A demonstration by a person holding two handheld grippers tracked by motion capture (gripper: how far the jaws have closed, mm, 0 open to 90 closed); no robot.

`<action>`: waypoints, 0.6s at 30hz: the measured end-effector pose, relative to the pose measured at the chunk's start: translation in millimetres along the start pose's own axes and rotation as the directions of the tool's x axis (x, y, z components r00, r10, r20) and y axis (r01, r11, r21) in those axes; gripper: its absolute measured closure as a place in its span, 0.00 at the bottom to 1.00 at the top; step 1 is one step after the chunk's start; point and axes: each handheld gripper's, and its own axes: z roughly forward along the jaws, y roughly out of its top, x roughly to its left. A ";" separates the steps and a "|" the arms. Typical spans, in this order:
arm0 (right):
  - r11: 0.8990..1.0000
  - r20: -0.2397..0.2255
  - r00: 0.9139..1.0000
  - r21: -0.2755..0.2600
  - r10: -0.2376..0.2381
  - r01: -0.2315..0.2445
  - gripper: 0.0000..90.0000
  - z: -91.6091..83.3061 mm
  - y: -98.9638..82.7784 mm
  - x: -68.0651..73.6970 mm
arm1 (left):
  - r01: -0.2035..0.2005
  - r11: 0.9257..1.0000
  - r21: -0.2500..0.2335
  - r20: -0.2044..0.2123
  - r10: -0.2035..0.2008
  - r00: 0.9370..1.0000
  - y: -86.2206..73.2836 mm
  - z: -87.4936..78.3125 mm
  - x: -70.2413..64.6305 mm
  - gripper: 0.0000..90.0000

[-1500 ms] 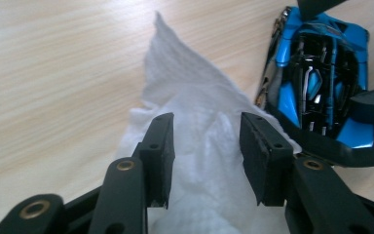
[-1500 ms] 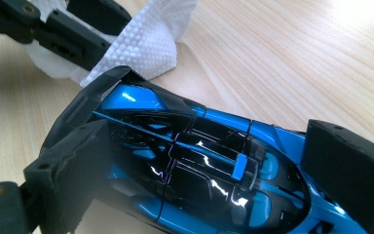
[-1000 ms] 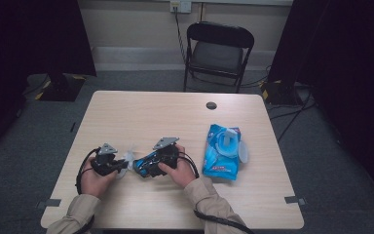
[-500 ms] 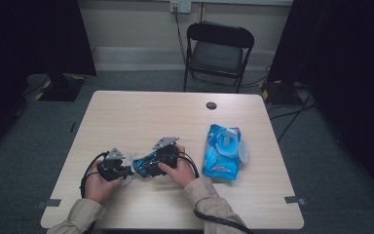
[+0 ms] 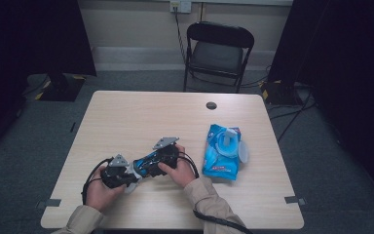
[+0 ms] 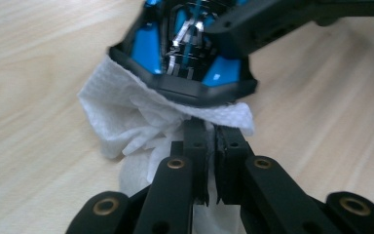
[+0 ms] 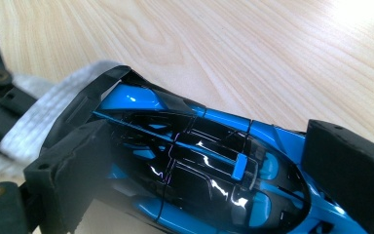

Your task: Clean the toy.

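Note:
My right gripper (image 5: 148, 163) is shut on a blue and black toy car (image 5: 151, 160), low over the table's near middle. In the right gripper view its two pads clamp the toy car (image 7: 199, 161) by its sides, the right gripper (image 7: 212, 173) pointing along it. My left gripper (image 5: 126, 176) is shut on a crumpled white wipe (image 5: 132, 184). In the left gripper view the left gripper (image 6: 212, 131) pinches the wipe (image 6: 121, 122), which lies against the end of the car (image 6: 185, 53). The wipe (image 7: 34, 117) also shows behind the car's tip in the right gripper view.
A blue pack of wet wipes (image 5: 221, 151) with its lid flipped open lies to the right of the hands. The wooden table (image 5: 151, 117) has a dark cable hole (image 5: 211, 105) near its far edge. A black folding chair (image 5: 219, 48) stands beyond the table.
My left hand has moved right, bringing the wipe up against the end of the car. The right hand and the car have stayed put.

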 end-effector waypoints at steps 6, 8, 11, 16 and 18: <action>1.000 0.000 1.000 -0.002 -0.002 0.002 0.04 0.0 -0.1 0.1 | -0.019 1.000 0.007 0.013 0.019 1.000 1.3 2.8 -11.9 0.95; 1.000 0.001 1.000 0.000 -0.001 0.001 0.04 0.1 0.1 0.3 | -0.026 1.000 0.008 0.031 0.026 0.999 1.9 4.3 -16.1 0.95; 1.000 0.000 1.000 -0.001 -0.002 0.002 0.04 0.2 0.0 0.1 | -0.040 0.999 0.009 0.039 0.040 0.998 3.2 6.1 -21.5 0.95; 1.000 0.000 1.000 -0.003 -0.001 0.001 0.04 0.1 -0.2 0.3 | -0.063 0.998 0.019 0.062 0.062 0.996 5.2 6.9 -28.7 0.95; 1.000 0.000 1.000 -0.002 -0.003 0.003 0.04 0.0 -0.3 0.2 | -0.067 0.997 0.024 0.076 0.065 0.995 6.0 5.3 -30.2 0.95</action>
